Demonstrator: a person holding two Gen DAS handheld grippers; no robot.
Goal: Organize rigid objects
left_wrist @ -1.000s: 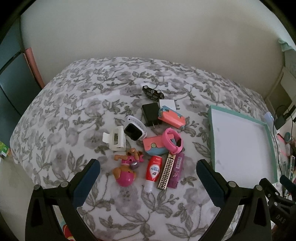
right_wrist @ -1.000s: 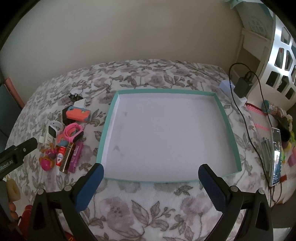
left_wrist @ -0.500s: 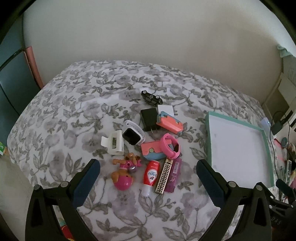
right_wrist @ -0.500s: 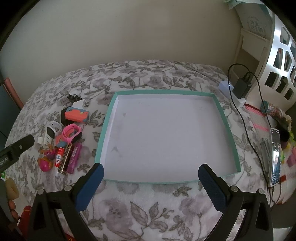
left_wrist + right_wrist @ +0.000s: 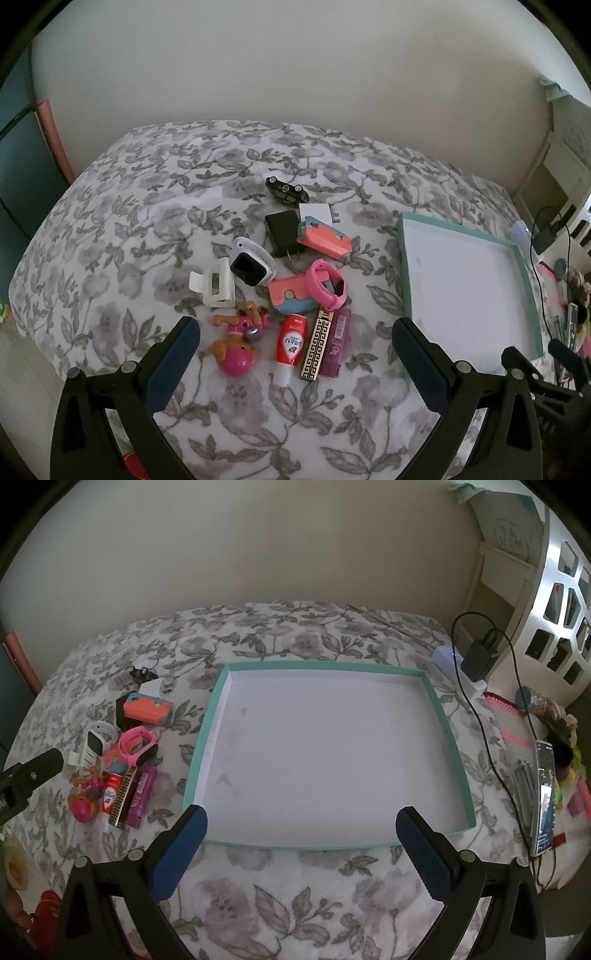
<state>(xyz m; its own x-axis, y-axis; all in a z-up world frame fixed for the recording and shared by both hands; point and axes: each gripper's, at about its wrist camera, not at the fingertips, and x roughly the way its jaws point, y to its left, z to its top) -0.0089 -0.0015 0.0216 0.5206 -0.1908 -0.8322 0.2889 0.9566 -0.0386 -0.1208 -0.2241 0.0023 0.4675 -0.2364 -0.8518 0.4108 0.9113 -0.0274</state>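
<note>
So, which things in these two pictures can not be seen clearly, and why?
- White block, left wrist view: mostly hidden behind the coral case.
- Red tube label, both views: print too small to read.
- Phone screen, right wrist view: too small and edge-distorted.
- Items beside the phone: cut off by the fisheye edge.
- Tray: nothing visible inside.

small toys heaped, teal tray beside
</note>
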